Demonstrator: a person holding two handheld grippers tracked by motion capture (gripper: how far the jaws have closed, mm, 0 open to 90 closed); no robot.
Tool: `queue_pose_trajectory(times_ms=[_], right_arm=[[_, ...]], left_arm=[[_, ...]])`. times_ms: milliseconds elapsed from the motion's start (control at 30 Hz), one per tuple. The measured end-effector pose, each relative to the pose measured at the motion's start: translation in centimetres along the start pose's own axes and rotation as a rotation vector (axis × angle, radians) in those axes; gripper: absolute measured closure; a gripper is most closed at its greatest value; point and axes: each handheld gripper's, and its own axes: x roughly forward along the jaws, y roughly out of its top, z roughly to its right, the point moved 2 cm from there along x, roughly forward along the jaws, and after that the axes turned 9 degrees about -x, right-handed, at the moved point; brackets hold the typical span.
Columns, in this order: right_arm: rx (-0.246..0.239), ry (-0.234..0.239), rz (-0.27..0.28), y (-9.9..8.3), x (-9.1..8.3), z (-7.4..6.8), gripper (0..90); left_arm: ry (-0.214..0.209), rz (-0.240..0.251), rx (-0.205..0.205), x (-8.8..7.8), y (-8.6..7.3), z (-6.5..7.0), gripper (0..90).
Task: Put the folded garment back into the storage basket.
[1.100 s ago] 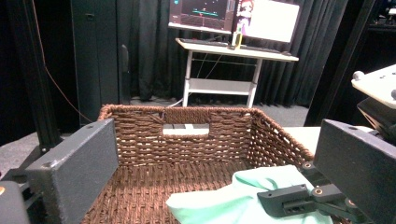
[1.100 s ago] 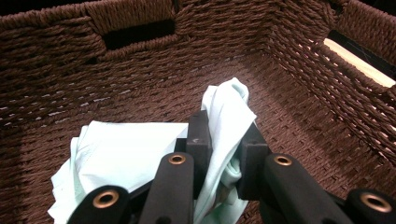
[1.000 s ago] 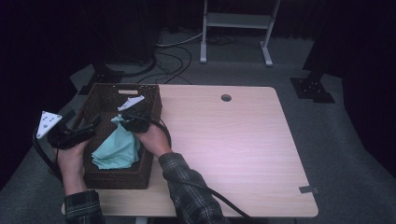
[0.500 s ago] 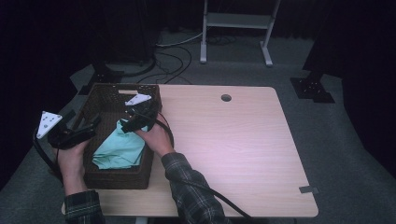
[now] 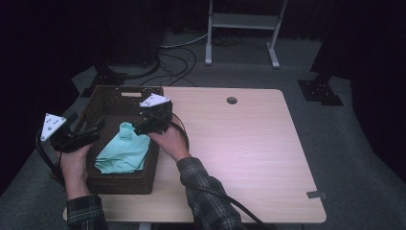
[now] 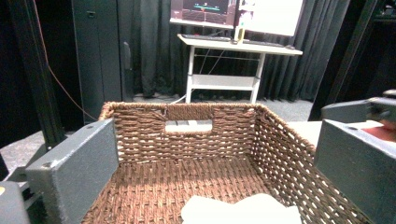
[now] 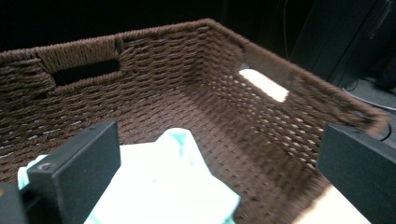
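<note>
The folded mint-green cloth (image 5: 123,151) lies inside the dark brown woven wicker basket (image 5: 102,98) at the tabletop's (image 5: 249,143) left end — just below and left of the right gripper (image 5: 143,128), whose jaws have just been opening and stand wide, nothing between them. The left gripper (image 5: 91,132) hovers wide at the basket's left rim, slightly farther off.

Dark room, black curtains (image 6: 289,70) all round. Grey carpet floor (image 5: 335,143) underfoot, cables (image 5: 177,60) snaking across it. A white-framed desk (image 6: 233,44) stands beyond the pale wooden table (image 5: 249,158), with screens (image 6: 233,9) glowing on top.
</note>
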Motion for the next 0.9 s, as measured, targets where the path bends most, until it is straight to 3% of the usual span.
queue_pose_trajectory(times_ms=[333,500,533,633,667,700,833,867,900], right_arm=[[0.001,-0.03,0.016,-2.0,-4.6,2.4,0.0],[-0.01,-0.057,-0.014,-4.7,-8.1,4.5,0.0],[-0.01,-0.057,-0.014,-4.7,-8.1,4.5,0.0],[-0.01,-0.076,-0.03,-6.7,-10.8,6.0,0.0],[-0.01,-0.076,-0.03,-6.7,-10.8,6.0,0.0],[-0.005,-0.088,-0.031,-7.7,-12.3,6.6,0.0],[0.007,-0.105,-0.023,-9.6,-15.4,7.8,0.0],[0.007,-0.105,-0.023,-9.6,-15.4,7.8,0.0],[0.01,-0.11,-0.019,-10.7,-16.9,8.3,0.0]], left_arm=[[0.008,-0.008,0.017,0.1,0.0,0.1,0.0],[0.014,-0.008,0.024,0.1,-0.1,0.1,0.0],[0.014,-0.008,0.024,0.1,-0.1,0.1,0.0],[0.019,-0.01,0.036,0.2,-0.1,0.3,0.0],[0.019,-0.01,0.036,0.2,-0.1,0.3,0.0],[0.021,-0.01,0.04,0.2,-0.1,0.3,0.0],[0.018,-0.012,0.039,0.2,-0.1,0.3,0.0],[0.018,-0.012,0.039,0.2,-0.1,0.3,0.0],[0.02,-0.015,0.043,0.2,-0.1,0.4,0.0]])
